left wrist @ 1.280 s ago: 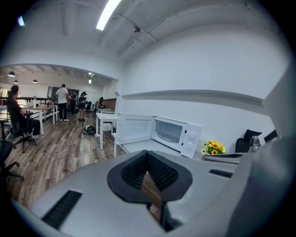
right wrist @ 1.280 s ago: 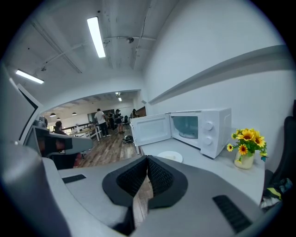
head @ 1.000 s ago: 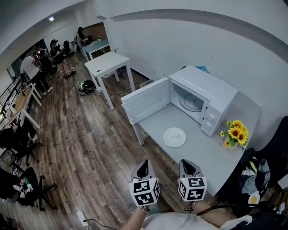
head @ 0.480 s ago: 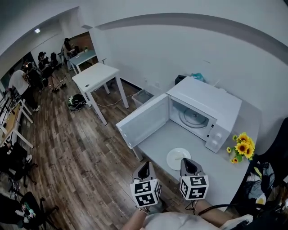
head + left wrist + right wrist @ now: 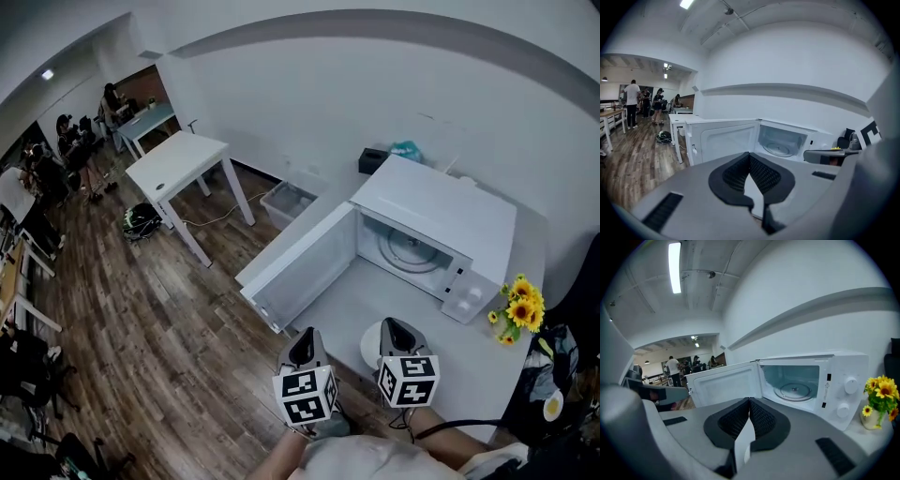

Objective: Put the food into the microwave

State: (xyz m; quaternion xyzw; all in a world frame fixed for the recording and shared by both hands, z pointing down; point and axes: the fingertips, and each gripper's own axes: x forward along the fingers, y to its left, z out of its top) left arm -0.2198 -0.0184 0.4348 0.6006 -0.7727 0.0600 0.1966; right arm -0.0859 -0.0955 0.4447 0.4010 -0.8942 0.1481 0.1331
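Setting: a white box-shaped microwave oven (image 5: pixel 436 220) stands on a grey desk (image 5: pixel 337 291). Its door (image 5: pixel 300 267) is swung wide, and the glass turntable (image 5: pixel 794 391) is bare.
Left fingers (image 5: pixel 750 158): tips pressed together, holding nothing.
Right fingers (image 5: pixel 750 401): also closed and empty.
Food: a round white plate (image 5: pixel 367 345) lies on the desk just under the right fingers. It is mostly hidden by them and sits to the right of the left fingers. What it carries cannot be seen.
Microwave: ahead of both fingers, beyond the plate.
Step in hand: probably the approach to the plate.
Doing it well: part the fingers before lowering, grip the plate's rim and keep it level. Stay clear of the open door.
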